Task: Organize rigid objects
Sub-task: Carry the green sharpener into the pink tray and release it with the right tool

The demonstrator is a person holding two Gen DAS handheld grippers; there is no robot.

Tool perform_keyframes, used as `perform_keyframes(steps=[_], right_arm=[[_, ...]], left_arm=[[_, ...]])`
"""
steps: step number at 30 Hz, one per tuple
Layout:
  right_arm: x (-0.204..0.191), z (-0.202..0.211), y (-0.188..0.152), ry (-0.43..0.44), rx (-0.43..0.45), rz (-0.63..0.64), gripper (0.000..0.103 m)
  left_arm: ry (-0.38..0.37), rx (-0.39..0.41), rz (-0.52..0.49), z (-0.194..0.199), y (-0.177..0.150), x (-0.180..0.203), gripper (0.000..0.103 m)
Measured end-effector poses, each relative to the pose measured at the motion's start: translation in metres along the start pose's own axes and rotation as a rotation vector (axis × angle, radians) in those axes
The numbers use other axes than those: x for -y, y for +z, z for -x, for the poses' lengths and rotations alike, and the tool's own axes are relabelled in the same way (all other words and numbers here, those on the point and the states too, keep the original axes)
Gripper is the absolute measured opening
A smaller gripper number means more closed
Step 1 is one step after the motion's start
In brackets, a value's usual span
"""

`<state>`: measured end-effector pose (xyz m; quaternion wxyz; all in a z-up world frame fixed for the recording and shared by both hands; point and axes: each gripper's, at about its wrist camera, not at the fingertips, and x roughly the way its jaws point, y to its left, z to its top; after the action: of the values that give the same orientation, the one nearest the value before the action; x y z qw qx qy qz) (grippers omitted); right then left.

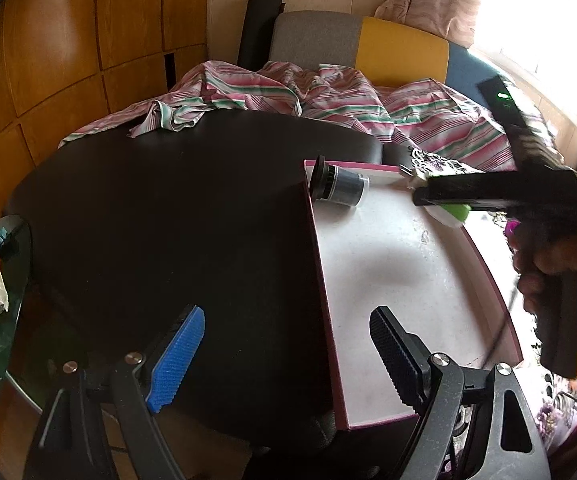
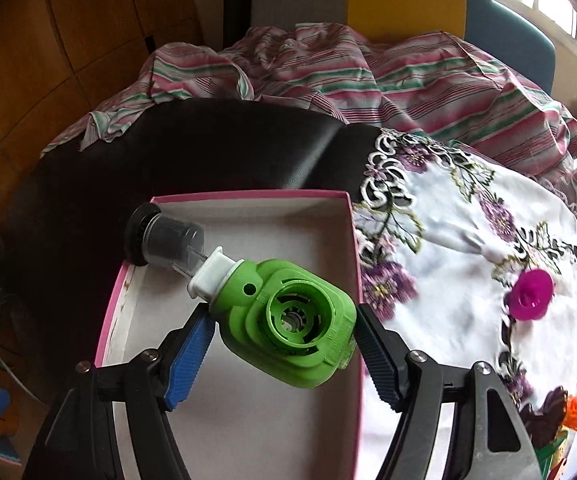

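Green plug-in device (image 2: 288, 320) being clamped in right hand-held gripper (image 2: 284, 340) over pink-rimmed box (image 2: 248, 196), long axis pointing far-left toward black-capped bottle (image 2: 164, 240); left hand-held gripper (image 1: 284, 356) being held apart, empty.

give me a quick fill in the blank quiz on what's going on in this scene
1. The right gripper is shut on a ____ plastic plug-in device.
2. The dark cylindrical jar lies in the ____-edged cardboard box.
3. The round magenta cap rests on the ____ white cloth.

Missing words: green; pink; embroidered
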<state>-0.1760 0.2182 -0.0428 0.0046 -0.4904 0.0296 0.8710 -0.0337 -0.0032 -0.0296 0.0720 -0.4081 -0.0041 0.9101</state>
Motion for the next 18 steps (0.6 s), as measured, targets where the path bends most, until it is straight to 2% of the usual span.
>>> perform_keyframes(steps=[10, 18], right_arm=[[-0.02, -0.053, 0.028, 0.013, -0.08, -0.034, 0.073], [-0.008, -0.026, 0.013, 0.063, -0.006, -0.061, 0.073]], left_arm=[[0.002, -0.025, 0.019, -0.006, -0.003, -0.009, 0.086], [-0.004, -0.024, 0.024, -0.005, -0.003, -0.008, 0.086]])
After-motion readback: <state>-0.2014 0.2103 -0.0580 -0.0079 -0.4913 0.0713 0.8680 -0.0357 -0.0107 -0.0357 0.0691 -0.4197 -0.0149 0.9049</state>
